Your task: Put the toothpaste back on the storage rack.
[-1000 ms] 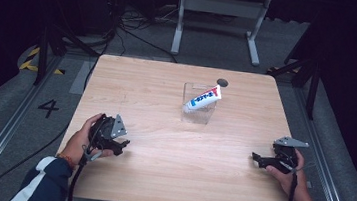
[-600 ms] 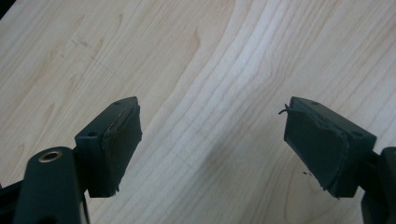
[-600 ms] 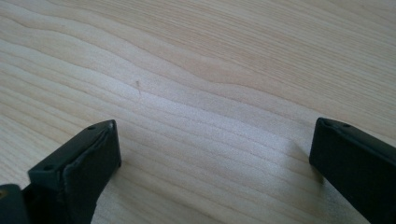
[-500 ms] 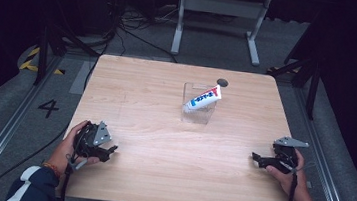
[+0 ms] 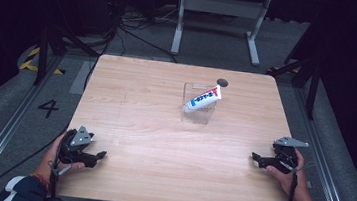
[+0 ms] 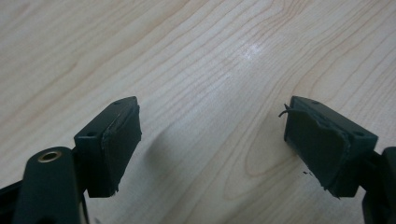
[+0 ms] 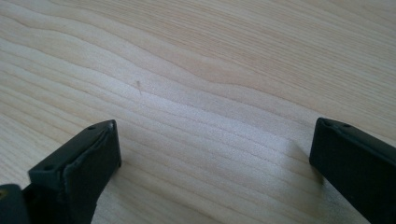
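Overhead, pale wooden table [image 5: 163, 129], dark grey floor [image 5: 9, 113]

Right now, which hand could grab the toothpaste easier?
Probably the right gripper: the toothpaste tube, leaning in its clear holder, sits right of the table's middle. The left gripper is farther away. Both are open and empty.

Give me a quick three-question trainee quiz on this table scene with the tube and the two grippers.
1. True or false: the tube lies flat on the table.
2. What holds the tube? A) clear box B) left gripper C) right gripper
3. Are the left gripper and right gripper open or shut?

Key
1. False: it leans tilted in the clear box.
2. A.
3. Both open, with bare wood between the fingers.
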{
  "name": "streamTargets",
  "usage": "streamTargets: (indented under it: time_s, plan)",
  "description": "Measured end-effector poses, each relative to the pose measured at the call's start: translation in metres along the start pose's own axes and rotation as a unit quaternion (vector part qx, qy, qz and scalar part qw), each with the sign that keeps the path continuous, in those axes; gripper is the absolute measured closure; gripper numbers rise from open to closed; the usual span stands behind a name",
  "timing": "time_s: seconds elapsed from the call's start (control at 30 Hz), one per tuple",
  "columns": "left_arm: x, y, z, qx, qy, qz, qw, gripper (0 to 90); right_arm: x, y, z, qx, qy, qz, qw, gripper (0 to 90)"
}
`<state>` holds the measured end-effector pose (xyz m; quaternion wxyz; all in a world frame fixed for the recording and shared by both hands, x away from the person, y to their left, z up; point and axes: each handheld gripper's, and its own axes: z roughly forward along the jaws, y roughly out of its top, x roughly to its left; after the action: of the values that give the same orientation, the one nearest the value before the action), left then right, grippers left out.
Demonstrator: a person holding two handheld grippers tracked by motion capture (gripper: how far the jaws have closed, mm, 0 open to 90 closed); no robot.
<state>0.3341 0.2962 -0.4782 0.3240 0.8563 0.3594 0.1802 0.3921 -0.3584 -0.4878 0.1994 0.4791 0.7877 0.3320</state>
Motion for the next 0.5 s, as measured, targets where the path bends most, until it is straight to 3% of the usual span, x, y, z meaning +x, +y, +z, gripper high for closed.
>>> streamTargets:
  time_s: [0.1,0.17,0.5]
  plan:
    - [0.0039,-0.0036,0.0008,-0.004,0.003,-0.025,0.9997,16.0,-0.0001,0.0,0.0,0.0,0.0,-0.001,1.0,2.1]
    - [0.004,-0.0037,0.0027,-0.004,0.002,-0.057,0.9984,15.3,-0.0003,0.0001,0.0001,0.001,0.001,-0.003,1.0,2.1]
    - [0.0032,-0.0032,0.0026,0.001,0.008,-0.063,0.998,13.5,0.0006,0.0002,0.0003,0.0,0.001,-0.001,1.0,1.9]
